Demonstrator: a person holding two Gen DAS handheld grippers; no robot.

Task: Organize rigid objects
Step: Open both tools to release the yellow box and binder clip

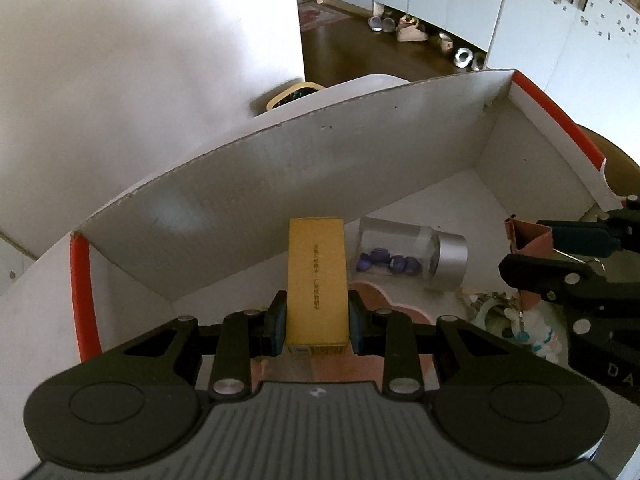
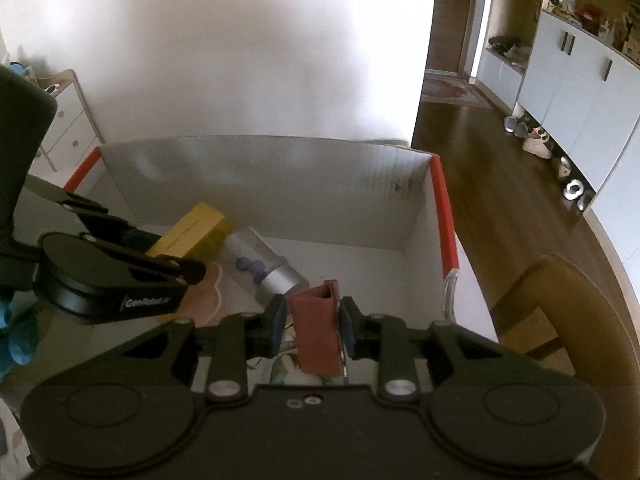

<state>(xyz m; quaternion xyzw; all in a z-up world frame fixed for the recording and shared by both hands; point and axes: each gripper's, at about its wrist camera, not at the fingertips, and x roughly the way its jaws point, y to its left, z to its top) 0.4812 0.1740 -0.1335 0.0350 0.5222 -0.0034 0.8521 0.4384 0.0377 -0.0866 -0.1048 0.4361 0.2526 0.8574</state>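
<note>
An open white cardboard box (image 1: 320,160) with red edges lies below both grippers. My left gripper (image 1: 316,320) is shut on a yellow rectangular carton (image 1: 316,280), which it holds lengthwise over the box's left part. Beside the carton a clear jar (image 1: 412,256) with a silver cap and blue pieces inside lies on its side. My right gripper (image 2: 314,324) is shut on a red-brown triangular carton (image 2: 316,328), upright over the box's near right. In the right wrist view the left gripper (image 2: 168,252) and the yellow carton (image 2: 200,228) show at the left, with the jar (image 2: 272,268) beyond.
A pink flat piece (image 1: 384,300) and pale trinkets (image 1: 532,332) lie on the box floor under the grippers. The box's far right corner is bare. A wooden chair (image 2: 560,300) stands to the right, a white drawer unit (image 2: 68,120) to the left. Shoes line the far cabinets.
</note>
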